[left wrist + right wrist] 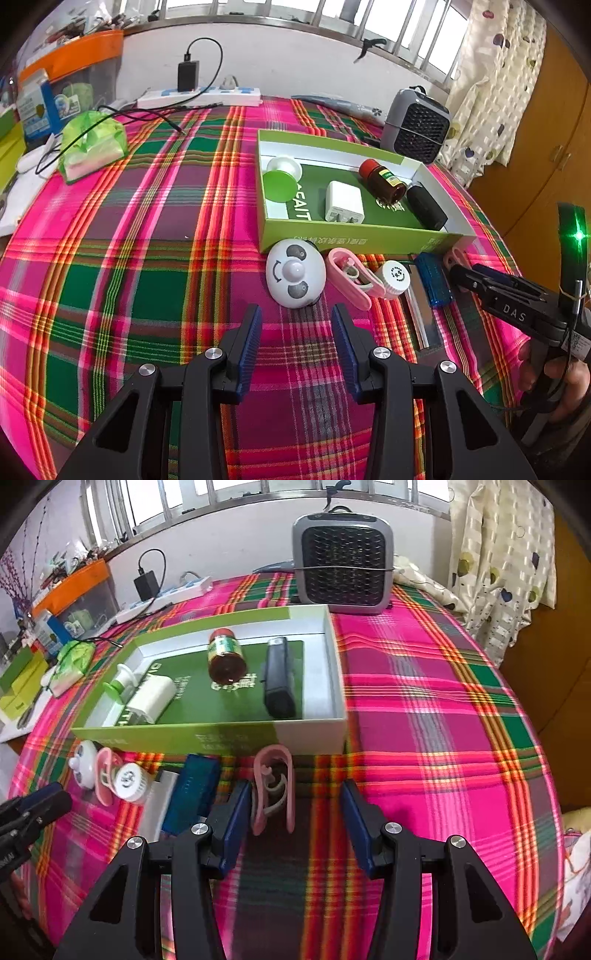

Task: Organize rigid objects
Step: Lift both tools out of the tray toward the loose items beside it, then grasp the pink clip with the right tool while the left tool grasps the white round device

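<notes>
Reference landmark: the green box [207, 734], standing open on the plaid-covered worktop [424, 709].

Inside the box lie a brown bottle [224, 657], a black case [277, 677], a white charger [151, 698] and a green-and-white suction piece [117, 685]. Still outside, in a row along the box's near wall, are a white panda-faced gadget [295, 273], a pink clip [349, 278], a white round cap [395, 277], a silver bar [419, 314] and a blue ridged block [192, 794]. A second pink clip [273, 786] lies at the right end of that row, near the box's near right corner.

Right gripper [295, 808]: jaws about half open, nothing held. The second pink clip sits between them, hard against the left pad, with a wide gap to the right pad. Its long axis runs from the box's near wall back towards the camera, roughly parallel to the pads, so closing would take it across its narrow width. Judgement: a small shift left would centre it.

Left gripper [297, 325]: jaws partly open, empty, just short of the panda-faced gadget, which lies directly ahead.

Judgement: the right hand is nearer a grasp; the drop point, the box interior, lies straight ahead beyond the clip.
</notes>
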`<state>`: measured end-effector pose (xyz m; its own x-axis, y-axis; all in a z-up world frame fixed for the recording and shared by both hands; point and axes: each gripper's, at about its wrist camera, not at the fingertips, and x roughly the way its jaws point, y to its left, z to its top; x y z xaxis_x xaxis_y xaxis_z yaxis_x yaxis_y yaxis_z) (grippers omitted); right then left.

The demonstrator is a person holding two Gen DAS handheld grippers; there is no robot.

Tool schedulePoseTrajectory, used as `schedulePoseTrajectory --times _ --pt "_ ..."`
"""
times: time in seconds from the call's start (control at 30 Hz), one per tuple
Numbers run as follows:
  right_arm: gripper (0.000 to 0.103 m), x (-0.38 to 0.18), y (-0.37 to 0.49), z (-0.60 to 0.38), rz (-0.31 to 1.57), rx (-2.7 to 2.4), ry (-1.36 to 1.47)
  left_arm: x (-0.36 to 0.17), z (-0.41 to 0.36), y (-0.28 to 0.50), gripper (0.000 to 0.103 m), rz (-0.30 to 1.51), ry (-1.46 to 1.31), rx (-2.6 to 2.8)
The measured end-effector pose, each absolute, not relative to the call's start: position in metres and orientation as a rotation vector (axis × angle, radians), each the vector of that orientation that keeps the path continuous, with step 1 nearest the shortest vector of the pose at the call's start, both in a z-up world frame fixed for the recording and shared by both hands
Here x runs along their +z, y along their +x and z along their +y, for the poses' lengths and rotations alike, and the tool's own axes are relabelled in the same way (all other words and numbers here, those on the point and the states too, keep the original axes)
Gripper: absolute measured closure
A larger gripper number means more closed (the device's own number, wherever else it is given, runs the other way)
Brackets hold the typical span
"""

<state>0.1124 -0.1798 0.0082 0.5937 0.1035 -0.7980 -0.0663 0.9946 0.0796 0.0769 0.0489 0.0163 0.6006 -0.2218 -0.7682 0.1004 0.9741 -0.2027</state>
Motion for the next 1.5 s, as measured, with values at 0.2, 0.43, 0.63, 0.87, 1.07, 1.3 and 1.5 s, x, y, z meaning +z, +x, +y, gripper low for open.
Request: schedulePoseTrajectory --times 0.2,0.43,0.63,0.87,1.07,1.3,1.5 --pt "0.053 0.008 0.113 -0.184 0.920 0.116 0.032 0.014 0.047 0.081 0.065 0.919 -0.143 -0.173" --pt "0.058 0.008 0.113 -0.182 0.907 0.137 0.013 0.014 0.042 0.088 0.065 0.923 -0.130 -0.165" --pt "0.078 0.008 0.112 -0.186 0.901 0.154 0.026 0.015 0.038 0.096 0.059 0.924 -0.116 -0.149" --pt "0.078 0.008 0.110 -0.188 0.899 0.178 0.033 0.013 0.039 0.105 0.059 0.926 -0.119 -0.120" --pt "0.078 0.008 0.110 -0.189 0.899 0.186 0.040 0.011 0.040 0.113 0.059 0.933 -0.119 -0.113" --pt "0.078 0.007 0.110 -0.189 0.899 0.186 0.039 0.010 0.042 0.117 0.059 0.931 -0.133 -0.117" --pt "0.078 0.007 0.111 -0.187 0.898 0.185 0.032 0.010 0.049 0.116 0.059 0.929 -0.191 -0.130"
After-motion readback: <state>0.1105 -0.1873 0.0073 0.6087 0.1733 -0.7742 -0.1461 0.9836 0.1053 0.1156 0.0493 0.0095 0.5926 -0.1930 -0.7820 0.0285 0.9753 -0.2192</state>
